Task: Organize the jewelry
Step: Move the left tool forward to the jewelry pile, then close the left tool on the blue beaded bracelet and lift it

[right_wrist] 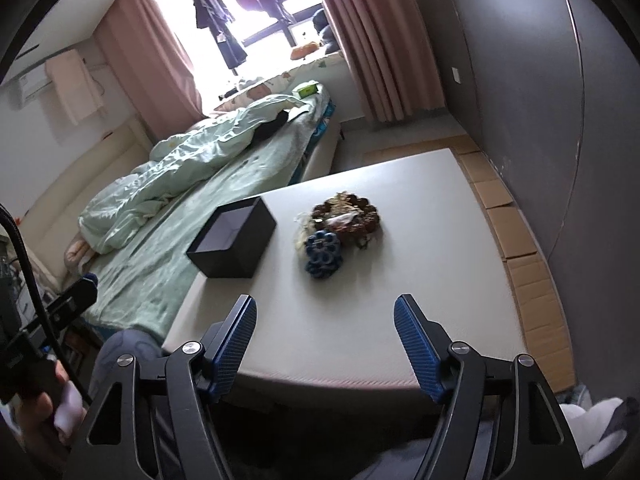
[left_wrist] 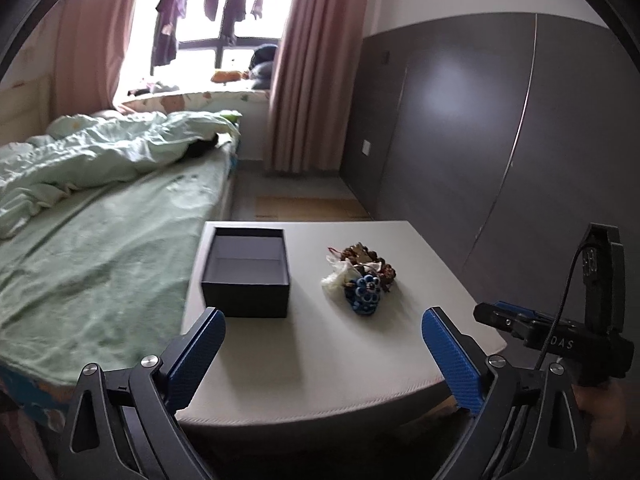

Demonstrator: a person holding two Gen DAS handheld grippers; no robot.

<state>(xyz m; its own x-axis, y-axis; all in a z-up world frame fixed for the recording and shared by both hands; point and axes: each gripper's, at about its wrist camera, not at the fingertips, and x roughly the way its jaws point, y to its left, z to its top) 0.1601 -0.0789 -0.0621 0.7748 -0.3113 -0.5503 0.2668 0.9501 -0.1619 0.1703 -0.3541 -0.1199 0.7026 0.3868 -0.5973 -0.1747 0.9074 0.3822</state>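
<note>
From the left wrist view, the left gripper (left_wrist: pixel 322 330) hovers over the near edge of the white table (left_wrist: pixel 360 368), its blue fingers (left_wrist: pixel 196 354) wide apart with nothing between them. Beyond them the open black box (left_wrist: pixel 246 272) stands empty on the table, and the jewelry pile (left_wrist: pixel 362 276) lies well to the right of the box, clear of it: brown bead bracelets, a blue beaded piece and something pale and soft. The right gripper (left_wrist: pixel 496 314) shows further right of the box, at the table's corner. From the right wrist view, the right gripper (right_wrist: pixel 324 328) has its fingers apart and empty, aimed at the pile (right_wrist: pixel 340 228), which lies right of the box (right_wrist: pixel 232 242). The beads look light, loose and slippery, likely tangled; pinching across one strand at the pile's near edge seems safest.
</note>
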